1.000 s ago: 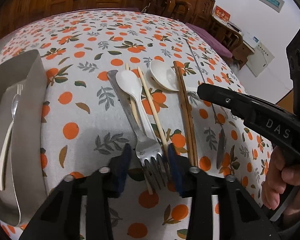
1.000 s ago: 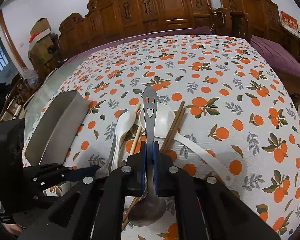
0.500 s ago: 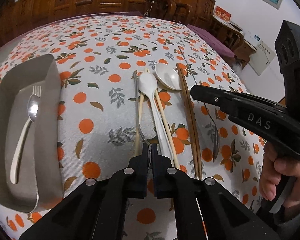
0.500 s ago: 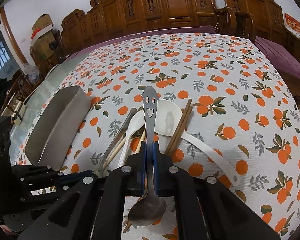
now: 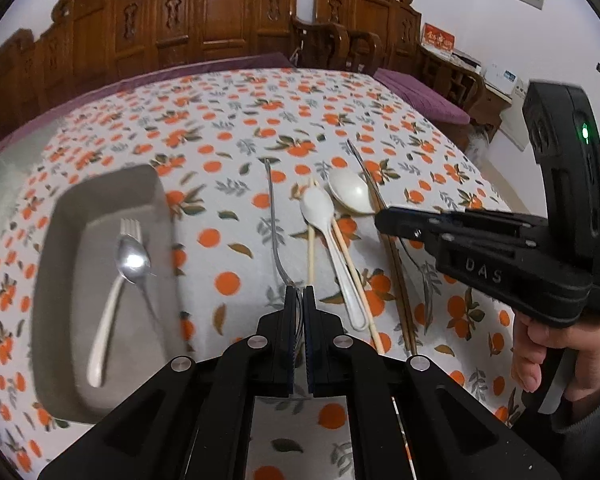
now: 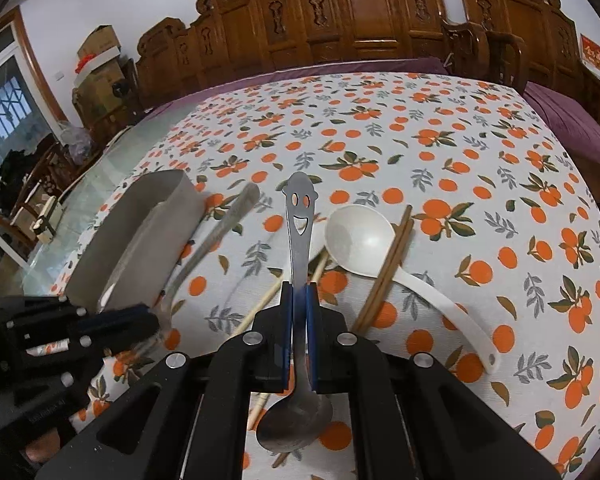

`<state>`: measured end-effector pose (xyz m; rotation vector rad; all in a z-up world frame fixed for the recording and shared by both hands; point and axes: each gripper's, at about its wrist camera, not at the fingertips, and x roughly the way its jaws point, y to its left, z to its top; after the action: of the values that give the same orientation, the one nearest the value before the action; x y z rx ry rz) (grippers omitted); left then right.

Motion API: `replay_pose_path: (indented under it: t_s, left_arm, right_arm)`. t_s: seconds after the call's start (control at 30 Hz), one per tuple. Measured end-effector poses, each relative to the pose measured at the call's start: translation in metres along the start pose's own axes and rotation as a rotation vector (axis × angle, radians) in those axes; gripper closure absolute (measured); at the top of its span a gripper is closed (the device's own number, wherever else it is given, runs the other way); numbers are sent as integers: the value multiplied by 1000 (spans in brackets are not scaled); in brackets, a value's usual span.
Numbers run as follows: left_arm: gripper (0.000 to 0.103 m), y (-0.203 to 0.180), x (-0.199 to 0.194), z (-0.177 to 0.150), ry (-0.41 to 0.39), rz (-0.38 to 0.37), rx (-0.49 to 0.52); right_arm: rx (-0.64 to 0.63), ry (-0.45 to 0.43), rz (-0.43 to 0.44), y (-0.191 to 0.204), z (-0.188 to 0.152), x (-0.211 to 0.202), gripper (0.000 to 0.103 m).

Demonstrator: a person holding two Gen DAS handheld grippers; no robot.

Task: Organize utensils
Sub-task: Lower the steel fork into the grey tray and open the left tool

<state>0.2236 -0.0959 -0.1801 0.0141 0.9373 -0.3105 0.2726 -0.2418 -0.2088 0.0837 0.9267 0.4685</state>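
Your left hand-held gripper (image 5: 299,300): jaws closed on a steel fork (image 5: 275,222), handle pointing to 12 o'clock above the tabletop (image 5: 228,128).
Your right hand-held gripper (image 6: 299,300): clamped on a steel spoon (image 6: 298,240) with a smiley-face cutout handle; casing reads "DAS".
Grey tray (image 5: 60,240) at 9 o'clock holds a spoon and a fork.

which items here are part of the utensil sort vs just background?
Job items:
- fork, clamped in left gripper
- smiley-handled spoon, clamped in right gripper
- grey tray, holding a metal spoon and another fork
- white ladle, small white spoon, pale chopsticks, dark chopsticks

Background:
- orange-print tablecloth
- carved wooden chairs
- cardboard boxes
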Motion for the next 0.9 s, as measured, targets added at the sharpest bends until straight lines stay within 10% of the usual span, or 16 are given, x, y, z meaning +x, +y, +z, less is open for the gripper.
replay_pose_path:
  t_s: [0.9]
  left_arm:
    - [100, 101, -40, -8, -15, 133, -81]
  right_arm:
    - [-51, -59, 89, 39, 3, -15, 95]
